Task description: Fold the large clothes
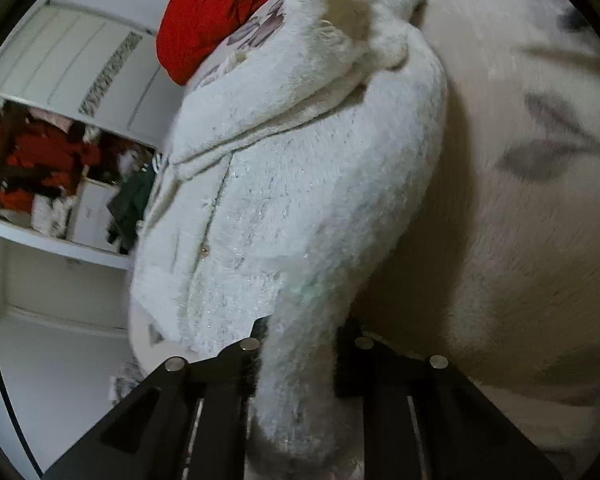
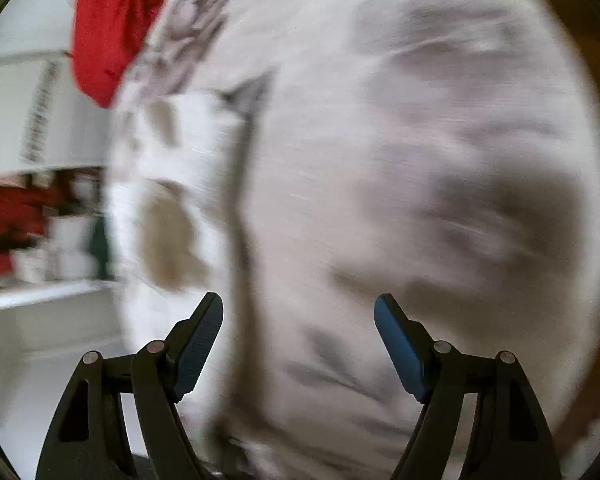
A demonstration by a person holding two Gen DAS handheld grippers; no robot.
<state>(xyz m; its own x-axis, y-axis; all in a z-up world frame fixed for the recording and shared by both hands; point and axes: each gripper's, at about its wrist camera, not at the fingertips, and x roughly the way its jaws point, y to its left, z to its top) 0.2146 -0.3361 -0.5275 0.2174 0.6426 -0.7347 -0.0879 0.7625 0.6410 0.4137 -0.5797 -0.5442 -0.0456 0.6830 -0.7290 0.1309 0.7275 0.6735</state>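
Note:
A fluffy white garment [image 1: 292, 184] with a sparkly knit lies in folds on a cream bedspread with grey leaf prints [image 1: 540, 152]. My left gripper [image 1: 300, 344] is shut on a fold of this garment, which bulges between its black fingers and hangs toward the camera. In the right wrist view the image is heavily blurred. My right gripper [image 2: 298, 312] is open and empty, its blue pads [image 2: 400, 344] wide apart above the bedspread [image 2: 420, 160]. The white garment [image 2: 188, 152] shows as a blurred pale shape to its left.
A red cloth [image 1: 216, 12] lies bunched at the far edge of the bed, also in the right wrist view [image 2: 112, 28]. A white wardrobe [image 1: 80, 64] with an open compartment of red and dark clothes [image 1: 40, 160] stands at the left.

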